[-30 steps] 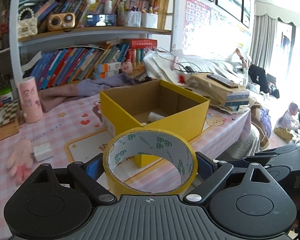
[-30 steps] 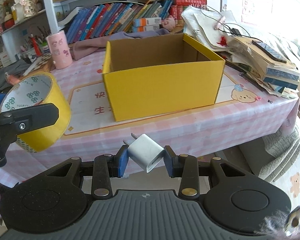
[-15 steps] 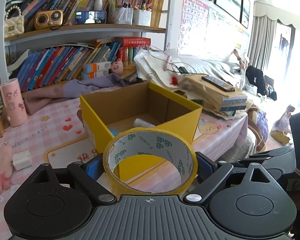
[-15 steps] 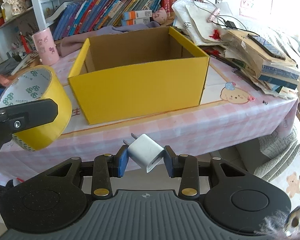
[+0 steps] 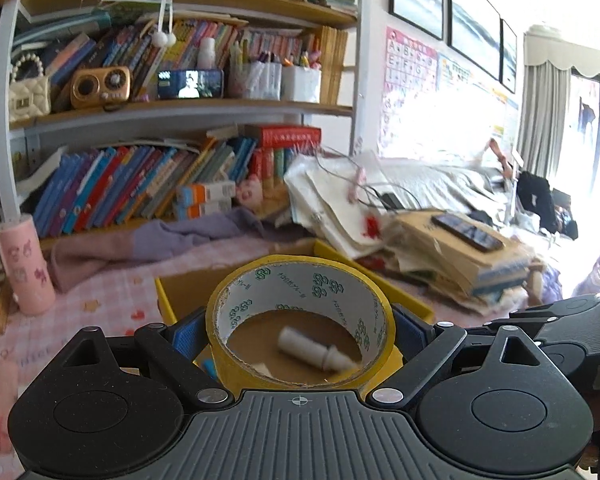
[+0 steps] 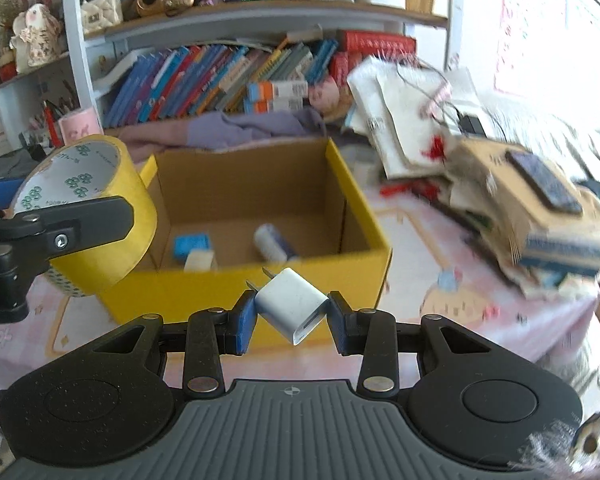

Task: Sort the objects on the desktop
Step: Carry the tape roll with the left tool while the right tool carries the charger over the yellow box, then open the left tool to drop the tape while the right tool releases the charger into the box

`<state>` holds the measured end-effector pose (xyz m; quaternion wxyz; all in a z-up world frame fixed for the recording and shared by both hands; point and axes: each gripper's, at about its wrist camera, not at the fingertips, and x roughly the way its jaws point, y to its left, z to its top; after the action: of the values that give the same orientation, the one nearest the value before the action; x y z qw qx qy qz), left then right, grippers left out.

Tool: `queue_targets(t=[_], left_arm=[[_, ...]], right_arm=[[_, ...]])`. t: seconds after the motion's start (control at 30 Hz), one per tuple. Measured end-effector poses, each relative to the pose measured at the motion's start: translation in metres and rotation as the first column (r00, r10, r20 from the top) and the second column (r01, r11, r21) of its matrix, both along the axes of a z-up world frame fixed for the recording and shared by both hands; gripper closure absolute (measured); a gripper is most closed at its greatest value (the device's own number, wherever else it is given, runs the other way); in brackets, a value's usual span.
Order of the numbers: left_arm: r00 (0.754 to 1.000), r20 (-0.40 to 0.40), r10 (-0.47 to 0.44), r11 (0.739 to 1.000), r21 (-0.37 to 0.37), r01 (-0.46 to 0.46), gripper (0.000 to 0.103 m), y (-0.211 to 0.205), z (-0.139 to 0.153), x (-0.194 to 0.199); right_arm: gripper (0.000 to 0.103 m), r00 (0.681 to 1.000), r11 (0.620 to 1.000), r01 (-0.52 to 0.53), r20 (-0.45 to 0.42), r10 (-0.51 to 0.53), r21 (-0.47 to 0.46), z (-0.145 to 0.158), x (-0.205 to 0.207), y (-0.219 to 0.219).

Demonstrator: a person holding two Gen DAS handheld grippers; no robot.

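My left gripper [image 5: 298, 330] is shut on a yellow tape roll [image 5: 260, 280], held over the near left part of the open yellow box [image 5: 164, 300]. The roll also shows in the right wrist view [image 6: 112, 204]. My right gripper [image 6: 292, 314] is shut on a white charger plug [image 6: 290, 304], held just in front of the yellow box's [image 6: 228, 292] near wall. Inside the box lie a white bottle [image 6: 270, 242], a blue item [image 6: 192, 246] and a pale block [image 6: 199, 261].
A pile of papers and books with a phone on top [image 6: 540, 216] lies right of the box. A pink cup [image 5: 22, 264] stands at the left. Purple cloth [image 6: 236, 128] and a bookshelf [image 6: 228, 76] are behind. The table edge is near the right gripper.
Both grippers have risen and moved toward the box. The tape roll now hangs over the box's inside, and the charger plug is closer to its near wall.
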<state>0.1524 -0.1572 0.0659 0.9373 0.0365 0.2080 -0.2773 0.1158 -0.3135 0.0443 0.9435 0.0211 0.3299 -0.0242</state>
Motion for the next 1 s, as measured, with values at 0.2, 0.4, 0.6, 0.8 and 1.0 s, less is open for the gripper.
queue_targets(t=[0.2, 0.4, 0.6, 0.8, 1.0], left_arm=[[1.0, 0.005, 0.023, 0.999, 0.044, -0.023, 0.009, -0.012, 0.003, 0.027], [0.999, -0.04, 0.021, 0.995, 0.096, -0.017, 0.009, -0.022, -0.001, 0.064], [0.99, -0.137, 0.029, 0.99, 0.143, -0.009, 0.009, -0.037, -0.014, 0.111], [0.975, -0.221, 0.04, 0.966, 0.259, 0.019, 0.009, -0.055, -0.035, 0.147], [0.956, -0.287, 0.055, 0.943, 0.33, 0.045, 0.009, -0.069, -0.056, 0.17]], right_arm=[[0.068, 0.996, 0.996, -0.084, 0.034, 0.086, -0.043, 0.007, 0.033, -0.014], [0.068, 0.976, 0.97, -0.216, 0.004, 0.218, -0.107, -0.004, 0.07, -0.018], [0.068, 0.936, 0.92, -0.351, -0.09, 0.34, -0.174, -0.019, 0.113, -0.018], [0.068, 0.881, 0.864, -0.461, -0.223, 0.417, -0.203, -0.035, 0.154, -0.016], [0.068, 0.795, 0.759, -0.596, -0.327, 0.512, -0.26, -0.049, 0.183, -0.004]])
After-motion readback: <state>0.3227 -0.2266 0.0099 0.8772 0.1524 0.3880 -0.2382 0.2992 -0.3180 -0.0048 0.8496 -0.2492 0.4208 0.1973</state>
